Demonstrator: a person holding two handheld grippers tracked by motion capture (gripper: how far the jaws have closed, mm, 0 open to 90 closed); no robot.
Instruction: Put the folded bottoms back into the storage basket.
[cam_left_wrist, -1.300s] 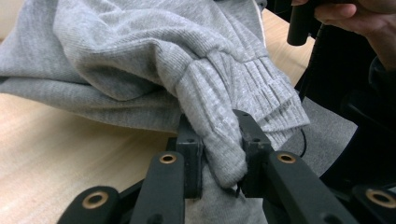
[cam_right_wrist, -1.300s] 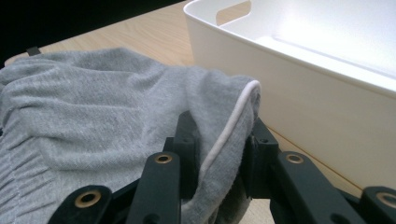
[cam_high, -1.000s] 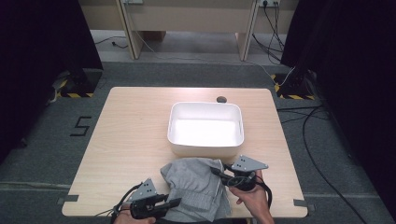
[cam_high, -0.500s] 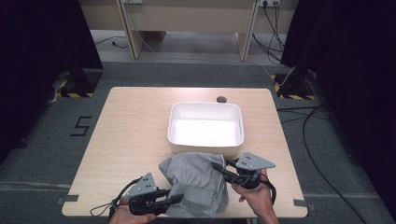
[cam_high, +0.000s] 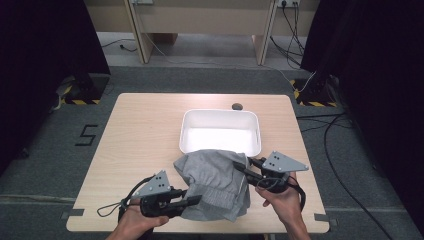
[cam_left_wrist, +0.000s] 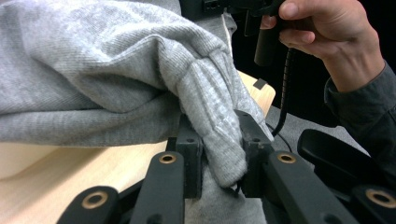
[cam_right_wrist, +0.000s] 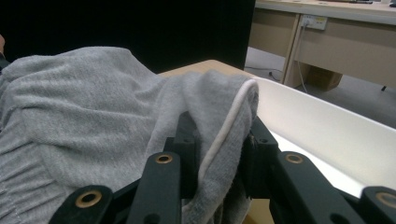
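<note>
A crumpled grey cloth garment (cam_high: 215, 181) hangs between my two grippers just above the table's near edge, its far part draped over the front rim of a white tub (cam_high: 220, 131). My left gripper (cam_high: 196, 200) is shut on a ribbed fold of the grey garment (cam_left_wrist: 219, 135) at its near edge. My right gripper (cam_high: 239, 168) is shut on a white-trimmed edge of the grey garment (cam_right_wrist: 219, 135) at its right side, close to the white tub (cam_right_wrist: 327, 135). In the left gripper view the other hand (cam_left_wrist: 327, 32) shows beyond the cloth.
The wooden table (cam_high: 140, 135) has open room left of the tub. A small dark round object (cam_high: 237, 106) lies behind the tub near the far edge. Cables (cam_high: 340, 150) run across the floor to the right. Desks (cam_high: 200, 20) stand at the back.
Both grippers have lifted the garment and carried it away from the near edge toward the tub; its far part now overlaps the tub's front rim.
</note>
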